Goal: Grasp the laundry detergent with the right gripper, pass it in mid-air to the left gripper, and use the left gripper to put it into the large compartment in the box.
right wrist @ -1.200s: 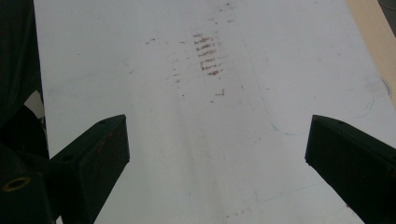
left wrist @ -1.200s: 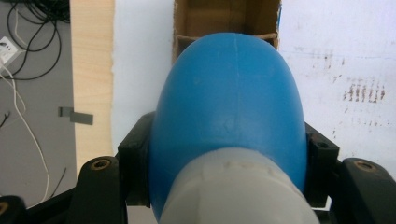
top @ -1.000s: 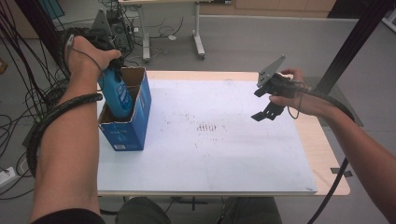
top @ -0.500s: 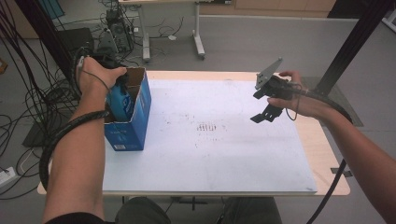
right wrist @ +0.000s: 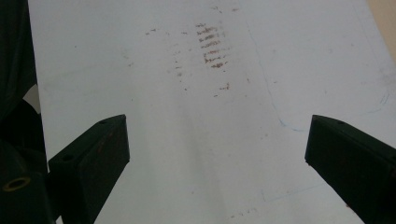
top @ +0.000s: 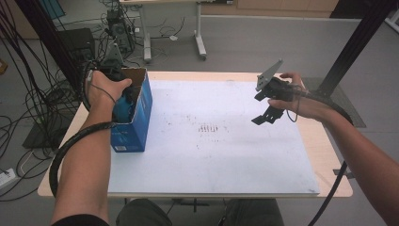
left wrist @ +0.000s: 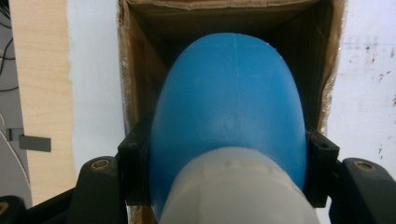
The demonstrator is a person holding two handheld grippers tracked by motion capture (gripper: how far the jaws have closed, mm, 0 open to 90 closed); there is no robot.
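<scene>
Bottle: a blue bottle (left wrist: 229, 112) with a pale cap end, clamped base-first over the mouth of the cardboard box and already partly inside it.
Box: an open blue carton (top: 134, 115) standing at the left edge of the white mat (top: 216, 155); its brown inner walls frame the bottle, apparently the container it is meant for.
Left gripper: the left gripper (left wrist: 229, 158) has its jaws closed on the bottle's flanks, one pad each side, pointing down so the bottle can go in lengthwise.
Right gripper: the right gripper (top: 268, 113) hangs above the mat's right half, jaws spread wide with nothing between them, seemingly kept clear of the box.
Views: the left gripper view gives the pad contact and box interior; the high view gives the box's place on the table (top: 324, 155) and both forearms.
Mat: brown smudges (right wrist: 210, 42) mark its centre.
</scene>
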